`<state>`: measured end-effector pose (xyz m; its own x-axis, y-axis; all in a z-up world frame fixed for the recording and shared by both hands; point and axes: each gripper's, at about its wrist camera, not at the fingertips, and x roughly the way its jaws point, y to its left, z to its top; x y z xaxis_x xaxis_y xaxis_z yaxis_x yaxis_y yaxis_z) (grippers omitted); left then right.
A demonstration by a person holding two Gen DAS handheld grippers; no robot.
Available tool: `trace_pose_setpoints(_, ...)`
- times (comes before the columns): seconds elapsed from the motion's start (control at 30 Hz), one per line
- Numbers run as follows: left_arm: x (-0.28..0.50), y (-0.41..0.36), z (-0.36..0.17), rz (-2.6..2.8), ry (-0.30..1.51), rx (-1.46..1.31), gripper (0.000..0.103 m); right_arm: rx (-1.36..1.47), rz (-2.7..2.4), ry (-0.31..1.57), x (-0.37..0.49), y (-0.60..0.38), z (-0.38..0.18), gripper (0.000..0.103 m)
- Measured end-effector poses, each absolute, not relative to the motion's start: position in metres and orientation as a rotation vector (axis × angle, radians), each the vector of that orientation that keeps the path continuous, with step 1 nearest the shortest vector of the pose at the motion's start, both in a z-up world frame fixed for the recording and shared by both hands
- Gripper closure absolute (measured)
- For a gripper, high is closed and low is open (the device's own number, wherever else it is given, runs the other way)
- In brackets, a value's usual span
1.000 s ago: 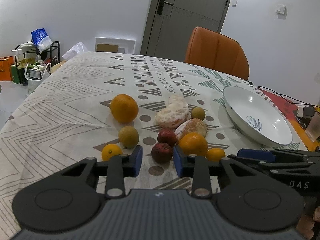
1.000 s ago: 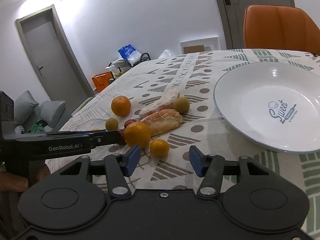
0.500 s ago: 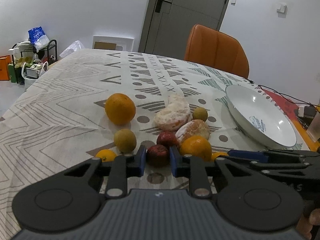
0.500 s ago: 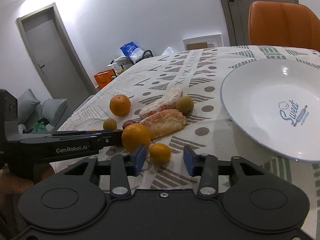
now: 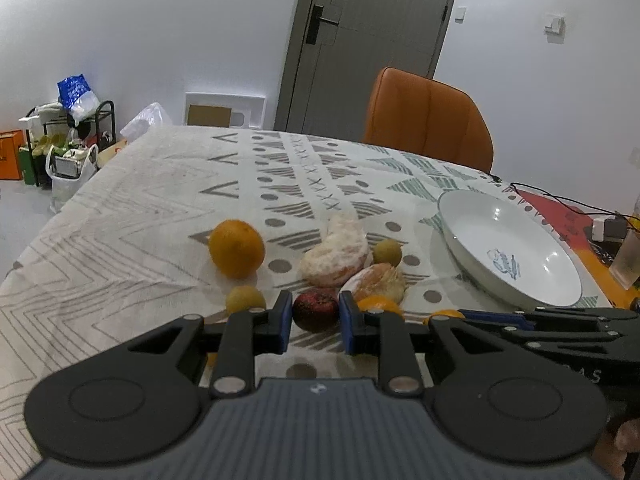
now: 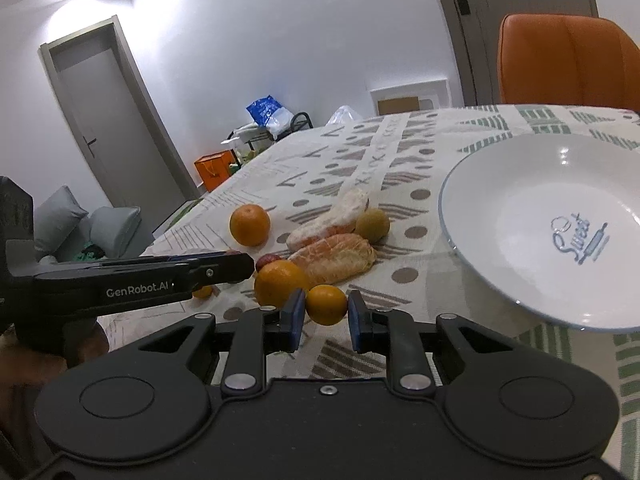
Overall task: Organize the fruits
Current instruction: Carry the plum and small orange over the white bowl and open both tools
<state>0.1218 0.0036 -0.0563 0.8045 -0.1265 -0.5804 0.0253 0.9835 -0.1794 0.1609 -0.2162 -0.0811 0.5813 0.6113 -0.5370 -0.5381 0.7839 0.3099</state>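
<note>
A cluster of fruit lies on the patterned tablecloth left of a white plate. My left gripper is shut on a dark red fruit. My right gripper is shut on a small orange. Beyond lie a large orange, two peeled citrus pieces, a green-yellow fruit, another and a medium orange. The plate is bare in the right wrist view.
An orange chair stands behind the table's far edge. Cables and a glass sit right of the plate. Bags and a rack stand on the floor at left. The left gripper's body crosses the right wrist view.
Both grippers moved forward and closed: the left onto the dark red fruit, the right onto the small orange.
</note>
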Motion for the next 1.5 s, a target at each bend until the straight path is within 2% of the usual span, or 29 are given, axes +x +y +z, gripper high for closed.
trace_pose_setpoints(0.6, 0.125, -0.036, -0.036, -0.105, 0.575, -0.119, 0.080, 0.167, 0.577, 0.591, 0.153, -0.264, -0.067, 0.082)
trace_pose_setpoints(1.5, 0.151, -0.116, -0.036, -0.224, 0.588, -0.037, 0.080, 0.264, 0.425, 0.558, 0.156, -0.340, -0.077, 0.082)
